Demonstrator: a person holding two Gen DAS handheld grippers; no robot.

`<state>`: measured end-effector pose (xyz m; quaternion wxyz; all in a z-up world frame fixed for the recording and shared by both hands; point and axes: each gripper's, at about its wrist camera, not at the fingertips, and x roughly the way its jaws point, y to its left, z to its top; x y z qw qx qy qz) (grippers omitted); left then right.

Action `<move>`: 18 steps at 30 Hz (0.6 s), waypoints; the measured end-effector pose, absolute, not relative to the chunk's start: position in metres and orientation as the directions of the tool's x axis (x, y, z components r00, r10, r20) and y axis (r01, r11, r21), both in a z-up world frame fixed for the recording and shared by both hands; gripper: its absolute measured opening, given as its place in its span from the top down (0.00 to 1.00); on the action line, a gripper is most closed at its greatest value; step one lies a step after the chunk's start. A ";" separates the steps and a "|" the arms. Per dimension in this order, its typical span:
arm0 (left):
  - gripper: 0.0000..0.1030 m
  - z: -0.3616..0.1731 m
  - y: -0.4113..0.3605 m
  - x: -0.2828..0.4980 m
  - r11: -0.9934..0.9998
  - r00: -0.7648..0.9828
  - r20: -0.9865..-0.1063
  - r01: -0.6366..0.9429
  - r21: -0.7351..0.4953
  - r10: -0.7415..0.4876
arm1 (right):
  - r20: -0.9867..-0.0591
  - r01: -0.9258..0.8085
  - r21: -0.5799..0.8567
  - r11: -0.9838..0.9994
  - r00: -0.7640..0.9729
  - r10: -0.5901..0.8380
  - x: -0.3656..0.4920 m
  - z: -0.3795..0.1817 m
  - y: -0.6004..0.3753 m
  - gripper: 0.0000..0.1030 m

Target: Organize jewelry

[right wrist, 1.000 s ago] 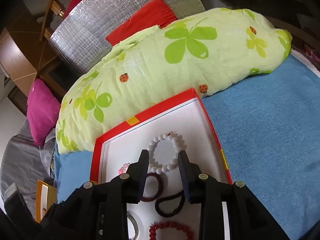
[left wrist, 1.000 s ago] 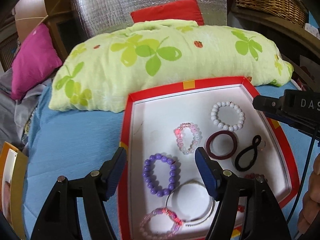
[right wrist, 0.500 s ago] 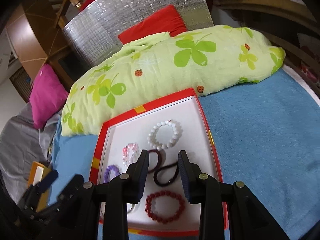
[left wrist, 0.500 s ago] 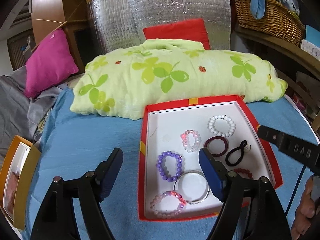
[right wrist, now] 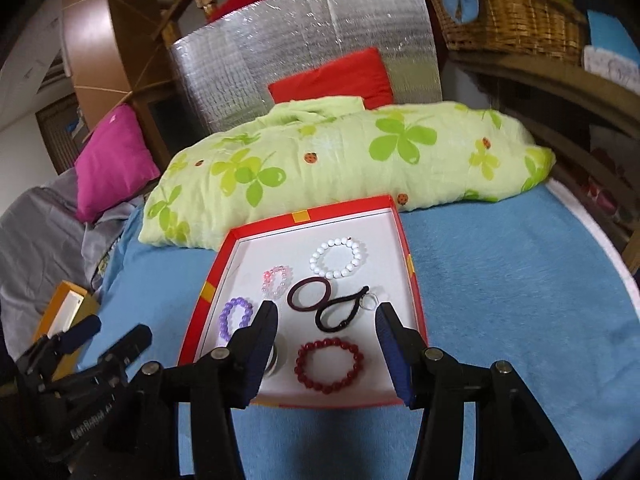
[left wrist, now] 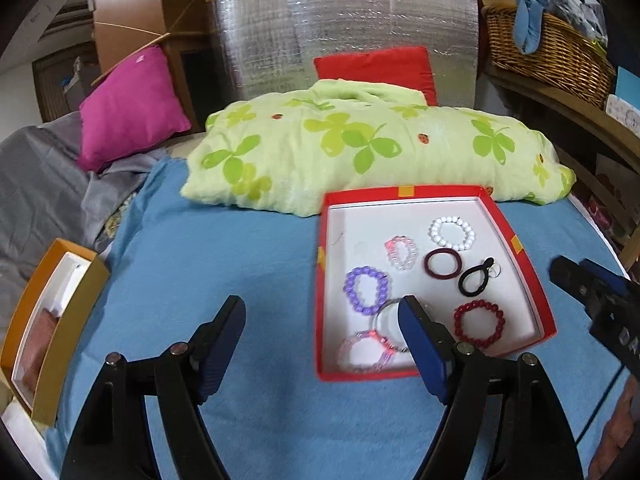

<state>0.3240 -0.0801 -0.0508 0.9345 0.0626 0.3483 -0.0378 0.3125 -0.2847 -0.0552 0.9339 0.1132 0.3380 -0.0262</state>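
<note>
- At centre right of the left wrist view, the red tray [left wrist: 536,292] lies on the blue blanket [left wrist: 224,260], holding the bracelets [left wrist: 366,291].
- Left gripper [left wrist: 320,320]: jaws wide apart, empty.
- Right gripper [right wrist: 326,320]: jaws spread, empty, apparently above the dark red bracelet [right wrist: 329,366].
- Orange box [left wrist: 52,320] at left edge.

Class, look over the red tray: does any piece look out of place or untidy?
Mostly tidy. In the red tray, the black hair tie overlaps the maroon hair tie; the other bracelets lie apart, except the metal bangle touching the pink one.
</note>
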 end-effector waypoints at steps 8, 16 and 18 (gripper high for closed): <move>0.23 -0.040 -0.058 0.280 0.991 0.781 -0.624 0.091 0.098 -0.011 | -0.559 0.086 0.054 0.995 0.828 -0.041 0.248 -0.041 -0.256 0.44; 0.23 -0.045 -0.039 0.240 0.993 0.791 -0.611 0.067 0.101 0.009 | -0.516 0.072 0.012 0.997 0.855 -0.055 0.202 -0.042 -0.232 0.42; 0.23 -0.049 -0.033 0.232 0.993 0.793 -0.609 0.052 0.103 0.022 | -0.519 0.072 0.007 0.997 0.853 -0.058 0.197 -0.045 -0.228 0.42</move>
